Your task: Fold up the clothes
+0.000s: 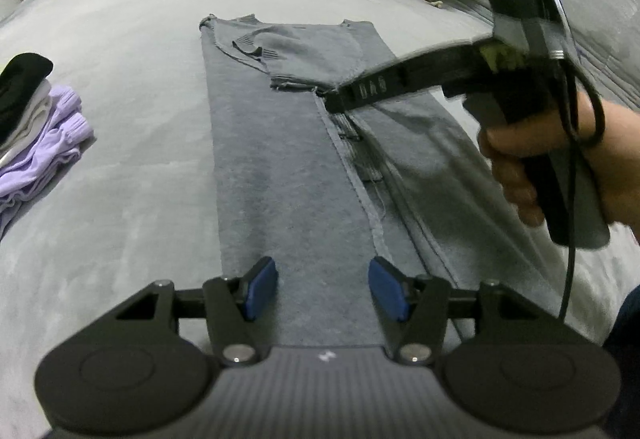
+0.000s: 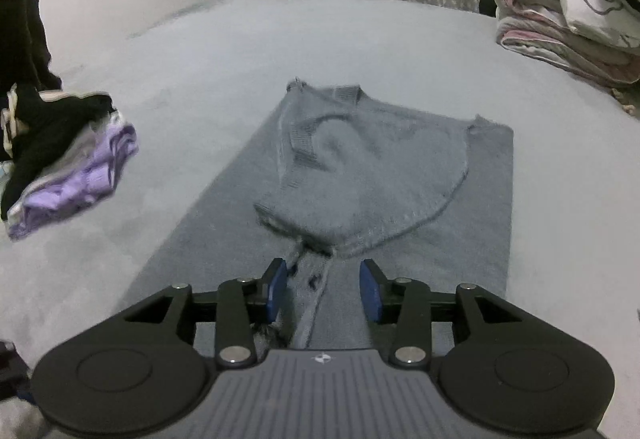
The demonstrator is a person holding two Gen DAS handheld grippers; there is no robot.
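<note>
A grey knit sweater (image 1: pixel 280 167) lies flat on the bed, folded into a long strip with its sleeves laid over the chest; the right wrist view shows the same sweater (image 2: pixel 372 179). My left gripper (image 1: pixel 323 289) stands open low over the sweater's near hem, nothing between its blue pads (image 1: pixel 262 287). My right gripper (image 2: pixel 323 291) is open too, just above the folded edge near a sleeve cuff. From the left wrist view, the right gripper (image 1: pixel 334 101) reaches in from the right, its tip at the sleeve end, held by a hand (image 1: pixel 560 167).
A pile of folded clothes, purple with black on top (image 1: pixel 36 131), sits at the left on the grey bed (image 1: pixel 120 79); the right wrist view shows this pile (image 2: pixel 68 159) too. Folded quilts (image 2: pixel 568 19) are stacked at the far right. Curtains hang behind.
</note>
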